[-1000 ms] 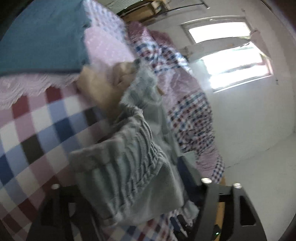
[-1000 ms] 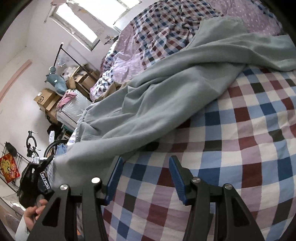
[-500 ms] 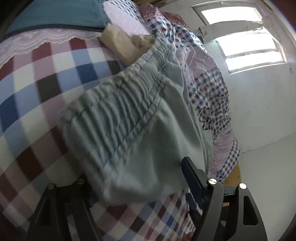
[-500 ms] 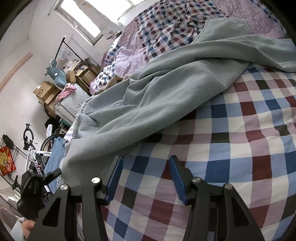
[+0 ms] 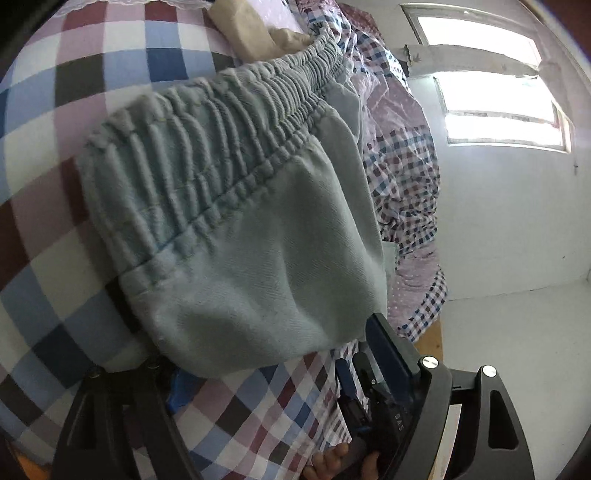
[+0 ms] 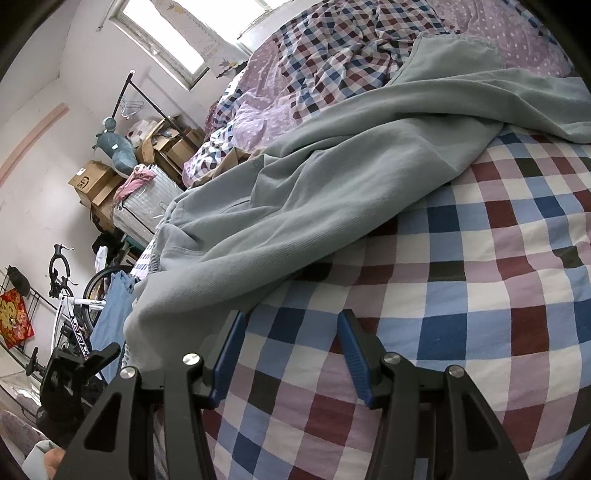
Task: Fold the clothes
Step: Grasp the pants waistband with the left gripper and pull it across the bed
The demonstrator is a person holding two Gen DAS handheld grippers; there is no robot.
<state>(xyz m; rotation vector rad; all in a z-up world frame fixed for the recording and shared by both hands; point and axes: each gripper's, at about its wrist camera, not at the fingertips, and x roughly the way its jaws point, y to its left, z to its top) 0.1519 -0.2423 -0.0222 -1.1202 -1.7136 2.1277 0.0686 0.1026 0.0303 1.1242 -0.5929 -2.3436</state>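
Grey-green sweatpants (image 5: 236, 229) lie on the checked bedspread (image 5: 48, 155), elastic waistband (image 5: 207, 136) toward the upper left. My left gripper (image 5: 266, 343) is open wide at the waistband's near corner. The cloth covers its left finger, and only the right blue pad (image 5: 388, 347) shows. In the right wrist view the pants' legs (image 6: 332, 177) stretch across the bed toward the upper right. My right gripper (image 6: 290, 321) is open just above the bedspread (image 6: 461, 314), its left fingertip beside the edge of the cloth, with nothing between its fingers.
A beige folded garment (image 5: 243, 29) lies past the waistband. A crumpled checked duvet (image 6: 325, 62) sits behind the pants. Beside the bed are cardboard boxes (image 6: 92, 181), a pale suitcase (image 6: 147, 206), a bicycle (image 6: 70, 314) and a hanging blue garment (image 6: 110, 314).
The waistband was bunched and raised over the left gripper; it has come down and now lies spread flat on the bedspread. The right gripper has edged closer to the pants' edge.
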